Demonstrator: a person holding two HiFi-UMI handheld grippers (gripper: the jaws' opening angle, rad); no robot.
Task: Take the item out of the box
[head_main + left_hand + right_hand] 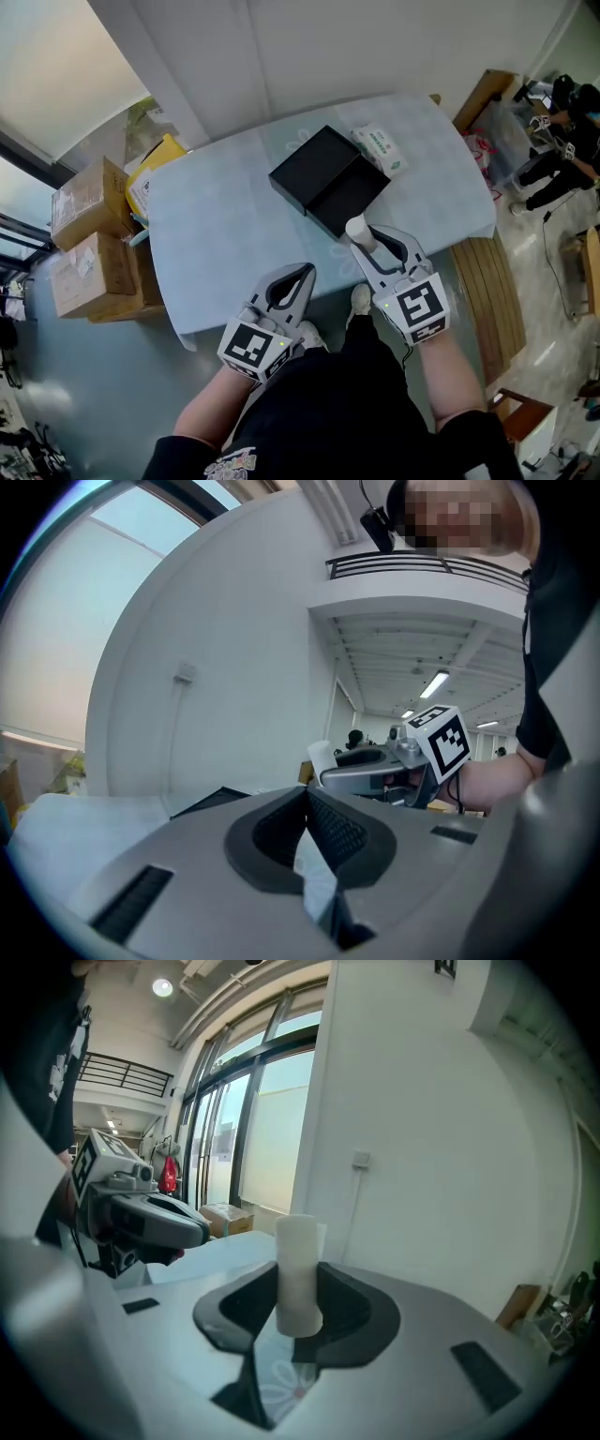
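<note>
Gripping a white cylinder (298, 1269) with the right gripper (300, 1309), one finger pressed to each side of it. Standing crosswise to those fingers, top end well clear above them, lower end just under the pads. Already out of the black box (317, 169), held just short of the nearest corner of its open tray (352, 197), over the desk (216, 234). Below, through the gap behind the fingers, the flower print of the pale blue desk cover.

Holding the left gripper (307, 797) with its fingers shut tip to tip and nothing between them. Off to the left of the right fingers and a little behind them, near the front edge of the desk, pointing toward the box. Well apart from both the cylinder and the box.

Beyond the right fingers, two black parts of the box lying side by side and touching: the raised part farther left, the shallow tray nearer. Past the tray, farther still from the fingers, a white packet with green print (380, 150) just beside its far edge. Far to the left of the left fingers, off the desk, cardboard cartons (89, 234) and a yellow package (155, 173). Behind each pair of fingers, a marker cube (419, 305).
</note>
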